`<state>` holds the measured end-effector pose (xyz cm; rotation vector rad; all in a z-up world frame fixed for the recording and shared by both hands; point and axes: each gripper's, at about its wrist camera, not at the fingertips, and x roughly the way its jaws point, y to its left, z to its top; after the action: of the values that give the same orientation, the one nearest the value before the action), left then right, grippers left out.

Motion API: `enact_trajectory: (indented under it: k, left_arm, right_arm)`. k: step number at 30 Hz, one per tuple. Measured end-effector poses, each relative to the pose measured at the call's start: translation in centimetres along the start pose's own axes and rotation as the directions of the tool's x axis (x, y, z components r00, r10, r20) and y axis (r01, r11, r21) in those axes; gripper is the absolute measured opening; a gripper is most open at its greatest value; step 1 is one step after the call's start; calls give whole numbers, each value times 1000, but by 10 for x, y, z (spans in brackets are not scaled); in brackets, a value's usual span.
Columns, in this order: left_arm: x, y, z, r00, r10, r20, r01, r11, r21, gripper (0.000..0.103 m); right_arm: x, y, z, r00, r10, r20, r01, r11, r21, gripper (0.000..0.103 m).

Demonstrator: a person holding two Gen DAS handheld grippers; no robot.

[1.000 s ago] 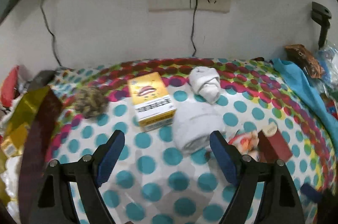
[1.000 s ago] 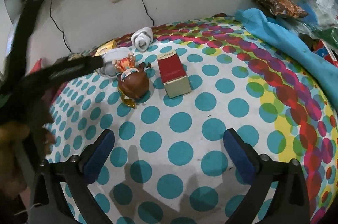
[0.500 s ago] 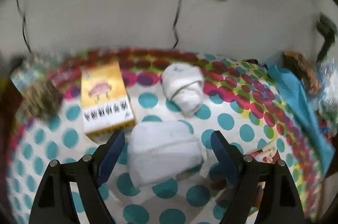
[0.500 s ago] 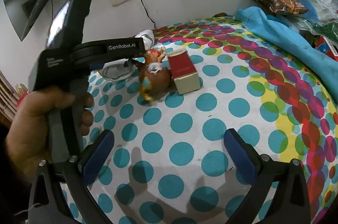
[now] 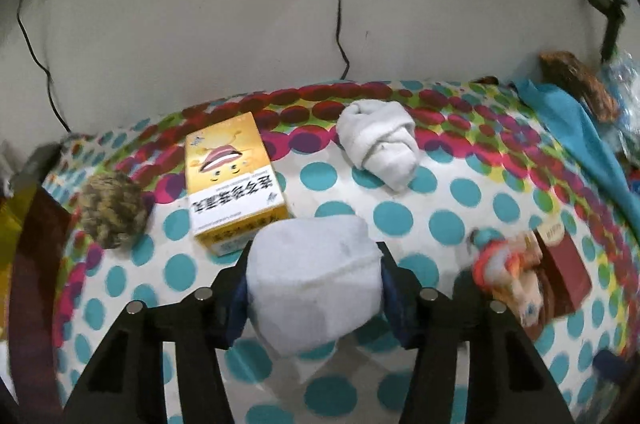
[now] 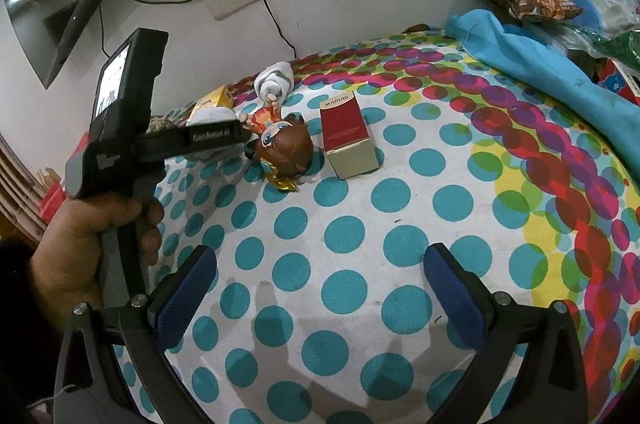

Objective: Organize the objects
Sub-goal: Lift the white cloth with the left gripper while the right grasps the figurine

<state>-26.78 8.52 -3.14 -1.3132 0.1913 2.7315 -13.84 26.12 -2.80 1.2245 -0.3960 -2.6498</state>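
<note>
Left wrist view first: left gripper point(image 5: 314, 288) has just been closing its jaws and now clamps the soft pale grey folded cloth bundle point(image 5: 314, 280) between both blue pads, the bundle bulging above them as it rests on the polka-dot tablecloth point(image 5: 400, 216), touching the near end of the yellow cardboard medicine box point(image 5: 234, 184); a rolled white sock point(image 5: 378, 144) lies farther back and a mottled brown fuzzy ball point(image 5: 112, 210) sits left of the box. Right wrist view: right gripper point(image 6: 320, 288) hangs released, jaws wide over bare cloth with nothing between them, while a hand point(image 6: 92, 244) holds the other tool beside a brown-haired toy figurine point(image 6: 286, 148) and a red-and-gold carton point(image 6: 348, 140). Lifting well probably means rising straight up with a firm squeeze, so the limp cloth neither slips out nor drags the yellow box along
</note>
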Motion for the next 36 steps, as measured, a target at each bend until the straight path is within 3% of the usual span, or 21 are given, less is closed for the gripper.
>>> enact_trajectory:
  k: [3, 14, 21, 26, 33, 36]
  left_arm:
    - [-28, 9, -13, 998, 31, 48, -32, 999, 15, 56]
    - [-105, 28, -83, 996, 35, 83, -36, 999, 17, 56]
    - [-151, 43, -115, 990, 38, 136, -39, 999, 0, 56]
    - [-169, 61, -127, 989, 41, 144, -32, 998, -61, 56]
    - [-174, 75, -145, 991, 30, 129, -18, 995, -98, 56]
    - [-173, 76, -150, 992, 21, 124, -8, 994, -105, 56]
  right_arm:
    - [-2, 2, -1, 1000, 13, 5, -13, 1000, 11, 103]
    - [6, 4, 2, 1000, -24, -10, 24, 1000, -19, 103]
    - [9, 12, 0, 995, -93, -29, 91, 993, -73, 103]
    - [13, 26, 1, 997, -74, -36, 71, 994, -83, 103]
    - [17, 60, 15, 994, -106, 24, 109, 970, -218, 103]
    - [24, 58, 27, 995, -95, 35, 100, 972, -213, 103]
